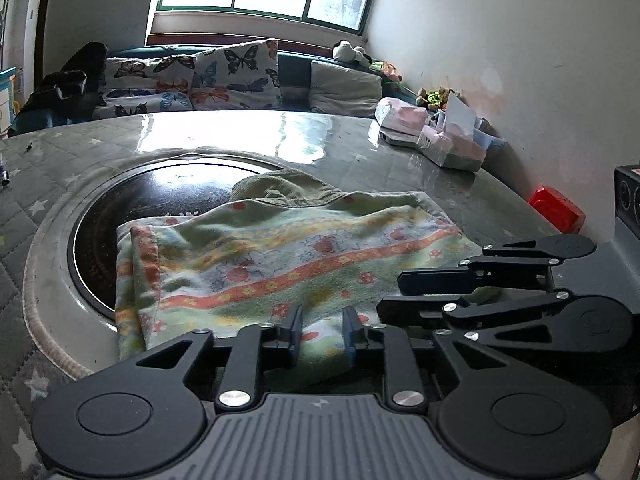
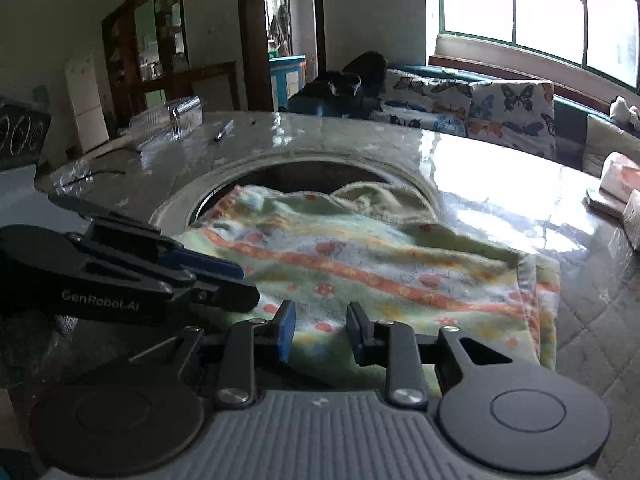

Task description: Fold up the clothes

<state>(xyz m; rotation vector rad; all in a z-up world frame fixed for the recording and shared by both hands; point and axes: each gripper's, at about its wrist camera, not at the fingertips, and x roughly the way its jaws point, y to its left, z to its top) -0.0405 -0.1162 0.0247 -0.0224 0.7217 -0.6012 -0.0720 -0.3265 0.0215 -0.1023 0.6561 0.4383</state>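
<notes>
A folded pale-green cloth point(image 1: 280, 264) with orange stripes and small mushroom prints lies flat on the grey table point(image 1: 120, 148), partly over a round black inset point(image 1: 132, 216). An olive-green garment point(image 1: 280, 188) peeks out from under its far edge. My left gripper point(image 1: 323, 334) hovers at the cloth's near edge, open, with the fabric lying loose below the gap. Just to its right is my right gripper point(image 1: 394, 295). In the right wrist view the right gripper point(image 2: 322, 330) is also open over the cloth point(image 2: 380, 264), with the left gripper point(image 2: 250, 282) beside it.
Tissue packs and small boxes point(image 1: 436, 132) crowd the table's far right by the wall, near a red object point(image 1: 556, 208) and a black device point(image 1: 628, 196). A pen point(image 2: 223, 130) and clear plastic box point(image 2: 172, 120) lie far left. A butterfly-print sofa point(image 1: 192, 80) stands behind.
</notes>
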